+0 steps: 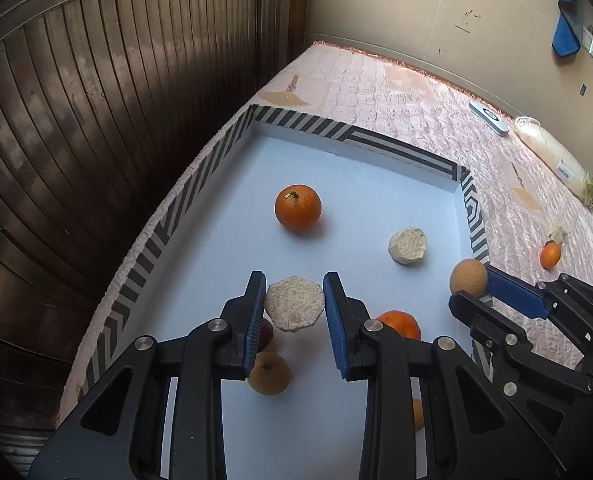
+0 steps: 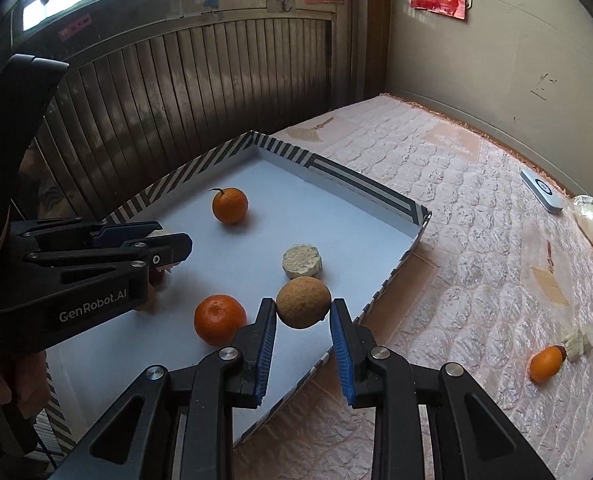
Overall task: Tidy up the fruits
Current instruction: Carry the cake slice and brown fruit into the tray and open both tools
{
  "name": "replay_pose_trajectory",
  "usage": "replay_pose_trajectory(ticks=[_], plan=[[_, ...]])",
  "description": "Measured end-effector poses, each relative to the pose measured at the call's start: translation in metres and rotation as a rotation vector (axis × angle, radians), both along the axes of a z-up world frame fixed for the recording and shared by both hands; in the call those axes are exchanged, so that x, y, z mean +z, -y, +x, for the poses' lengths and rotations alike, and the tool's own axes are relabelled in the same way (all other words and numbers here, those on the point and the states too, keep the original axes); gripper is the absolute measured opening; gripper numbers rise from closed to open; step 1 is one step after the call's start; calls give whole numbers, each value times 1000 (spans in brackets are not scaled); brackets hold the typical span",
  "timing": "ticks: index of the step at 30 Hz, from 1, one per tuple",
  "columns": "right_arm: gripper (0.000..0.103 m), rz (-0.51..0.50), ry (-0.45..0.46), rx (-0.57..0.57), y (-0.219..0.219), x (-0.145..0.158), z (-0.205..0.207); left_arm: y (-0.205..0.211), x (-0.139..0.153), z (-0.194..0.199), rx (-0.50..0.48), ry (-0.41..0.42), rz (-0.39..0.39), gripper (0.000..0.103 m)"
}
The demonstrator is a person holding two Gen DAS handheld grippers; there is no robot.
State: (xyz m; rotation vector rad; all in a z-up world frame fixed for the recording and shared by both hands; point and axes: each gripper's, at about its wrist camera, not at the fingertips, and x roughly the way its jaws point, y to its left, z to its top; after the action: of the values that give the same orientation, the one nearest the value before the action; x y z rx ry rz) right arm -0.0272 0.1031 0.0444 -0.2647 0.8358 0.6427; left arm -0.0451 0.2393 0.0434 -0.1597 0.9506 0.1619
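A shallow box with striped rim and pale blue floor lies on a bed. My left gripper is shut on a pale rough disc-shaped piece and holds it above the box floor. My right gripper is shut on a tan round fruit over the box's right edge. In the box lie an orange with stem, a second orange, a pale chunk, a yellowish fruit and a reddish fruit partly hidden by my left fingers.
A small orange fruit lies on the pink quilted mattress to the right, beside pale crumbs. A white device and a plastic-wrapped bundle lie near the wall. A dark slatted panel stands left of the box.
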Motion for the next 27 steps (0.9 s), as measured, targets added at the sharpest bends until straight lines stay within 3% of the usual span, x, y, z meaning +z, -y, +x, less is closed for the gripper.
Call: replay_pose_trajectory(ticks=[10,21,27], plan=[[27,-86,-12,49,-22,-13,14,2,-11,13,0,-31,3,29],[27,-92,-21,63,-29,-20,17,6,-19,22,8,-79,-2,29],[29,-54,-37,71,-25,-19,17,4,-21,22,21,-98,-16,37]])
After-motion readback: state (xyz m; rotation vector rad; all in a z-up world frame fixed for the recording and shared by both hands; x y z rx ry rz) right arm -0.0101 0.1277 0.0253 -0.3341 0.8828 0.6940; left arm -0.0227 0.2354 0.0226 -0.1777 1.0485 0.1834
